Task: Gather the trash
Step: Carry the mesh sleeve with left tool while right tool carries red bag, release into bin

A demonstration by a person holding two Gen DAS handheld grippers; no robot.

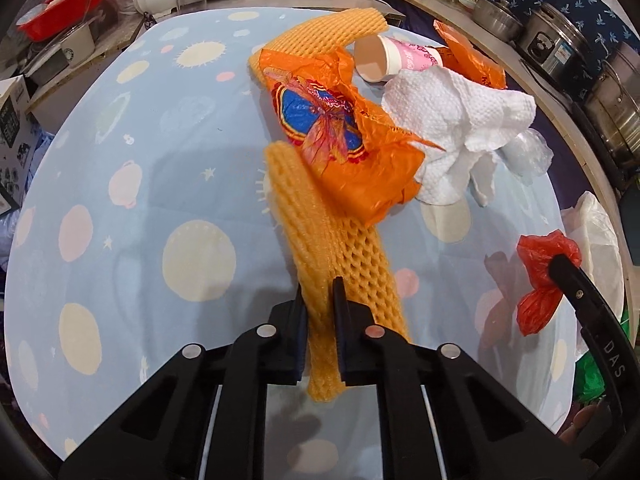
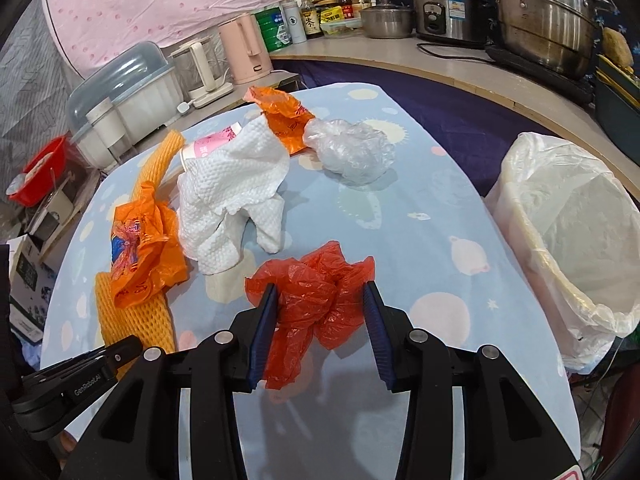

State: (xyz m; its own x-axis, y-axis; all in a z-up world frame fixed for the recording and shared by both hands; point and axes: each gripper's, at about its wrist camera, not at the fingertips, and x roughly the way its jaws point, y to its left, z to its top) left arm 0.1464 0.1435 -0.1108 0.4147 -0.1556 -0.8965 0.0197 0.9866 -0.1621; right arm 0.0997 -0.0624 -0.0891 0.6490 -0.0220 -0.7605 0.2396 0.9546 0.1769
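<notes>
The left gripper [image 1: 319, 304] pinches the near end of a yellow foam net sleeve [image 1: 320, 240]; the right gripper [image 2: 320, 312], half open, clasps a crumpled red plastic bag [image 2: 312, 304] left of the white-lined bin [image 2: 568, 240].

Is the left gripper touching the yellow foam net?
Touching. The left wrist view shows the left gripper with both fingers pressed against the yellow foam net.

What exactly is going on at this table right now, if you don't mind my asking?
A person is clearing trash with two handheld grippers. The left gripper is shut on the yellow foam net, which still lies partly under the orange plastic bag. The right gripper holds the crumpled red plastic bag between its fingers. The lined trash bin stands at the table's right; the paper towel, cup and clear plastic remain.
</notes>
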